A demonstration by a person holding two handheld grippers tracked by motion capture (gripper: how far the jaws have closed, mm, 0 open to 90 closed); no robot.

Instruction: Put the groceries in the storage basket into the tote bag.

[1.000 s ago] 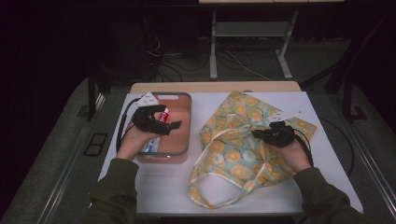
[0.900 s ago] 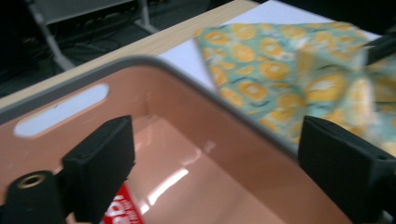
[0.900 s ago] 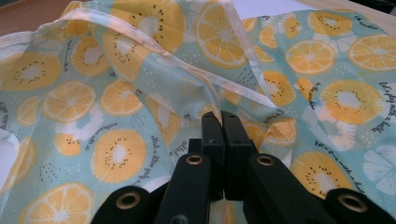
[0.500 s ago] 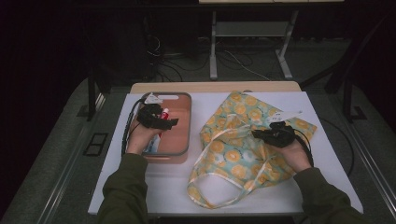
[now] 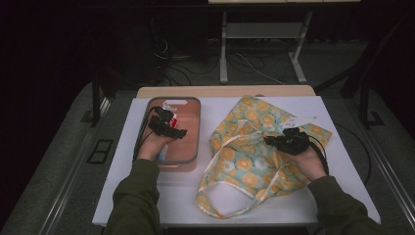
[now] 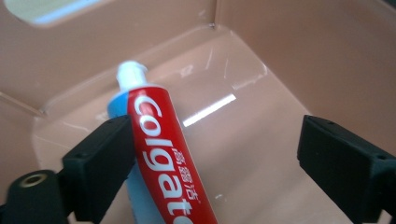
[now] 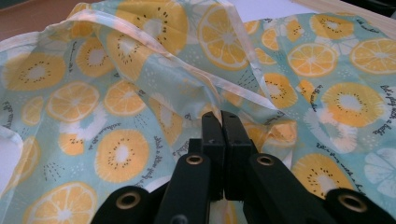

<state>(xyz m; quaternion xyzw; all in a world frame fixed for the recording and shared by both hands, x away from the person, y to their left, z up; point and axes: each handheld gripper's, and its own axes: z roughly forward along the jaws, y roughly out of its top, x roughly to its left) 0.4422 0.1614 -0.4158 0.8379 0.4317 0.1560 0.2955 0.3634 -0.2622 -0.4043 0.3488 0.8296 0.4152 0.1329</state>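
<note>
While the right gripper [image 5: 275,142] is resting on the fruit-print bag [image 5: 254,161] with its jaws pressed together on a fold of the fabric near the mouth, the left gripper [image 5: 172,128] is reaching into the pink bin [image 5: 192,155] with its jaws spread wide on either side of the toothpaste tube [image 6: 161,154]. In the left gripper view, one jaw is standing just against the tube's side and the other is standing well apart from it, so nothing is being pinched yet.

To do this step well, the left gripper is best centred over the tube's body, short of the cap, and closed across its narrow width, so that the tube is not sliding off along the smooth bin floor. The right gripper should probably be lifting the pinched edge, keeping the bag's mouth open for the tube.

The tube is lying flat in the bin, its white cap pointing toward a bin wall. It is showing a red front with white lettering and a blue edge.
</note>
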